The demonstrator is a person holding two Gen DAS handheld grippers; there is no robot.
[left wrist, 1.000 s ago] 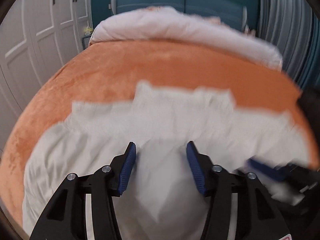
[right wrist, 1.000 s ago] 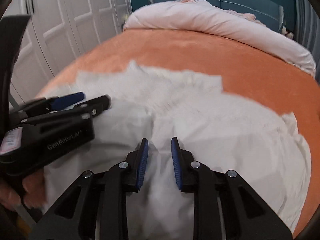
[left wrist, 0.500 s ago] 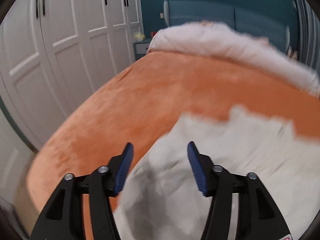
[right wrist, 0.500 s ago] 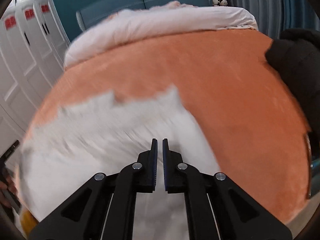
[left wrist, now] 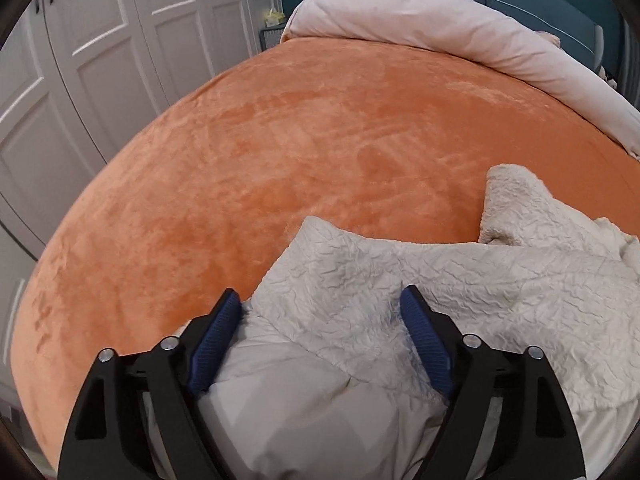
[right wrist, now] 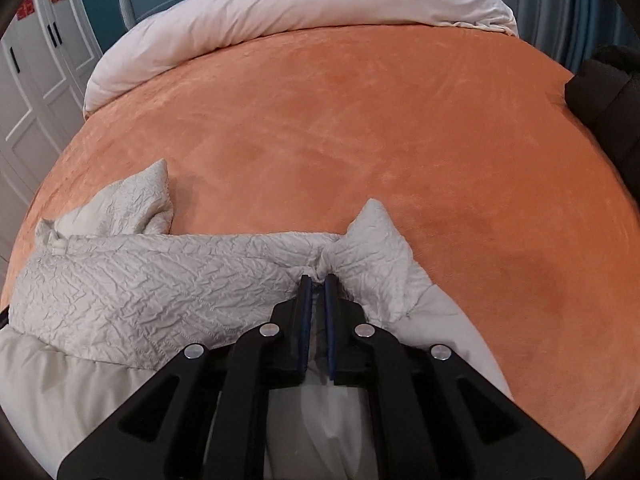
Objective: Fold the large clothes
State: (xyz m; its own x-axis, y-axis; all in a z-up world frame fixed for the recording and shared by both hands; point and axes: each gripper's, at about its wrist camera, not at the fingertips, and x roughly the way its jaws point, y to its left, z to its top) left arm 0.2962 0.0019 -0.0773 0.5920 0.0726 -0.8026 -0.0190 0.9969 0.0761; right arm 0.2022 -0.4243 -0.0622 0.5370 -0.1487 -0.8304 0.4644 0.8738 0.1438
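Note:
A cream crinkled quilted garment [left wrist: 460, 280] lies on the orange bedspread [left wrist: 300, 140] near the bed's front edge. Its smooth lining shows at the near side. My left gripper [left wrist: 320, 312] is open, its jaws on either side of the garment's left corner, which bulges between the blue pads. In the right wrist view the garment [right wrist: 140, 280] stretches to the left. My right gripper [right wrist: 315, 284] is shut on a pinched fold at the garment's right corner, beside a raised pointed flap [right wrist: 376, 232].
A rolled pale pink duvet [right wrist: 280, 16] lies across the head of the bed, with a teal headboard behind. White wardrobe doors [left wrist: 100, 60] stand left of the bed. A black bundle [right wrist: 608, 96] sits at the bed's right edge.
The garment was spread wide a second ago. Both grippers have swung apart to its opposite corners. My right gripper has closed on the fabric and the garment is now a narrower band.

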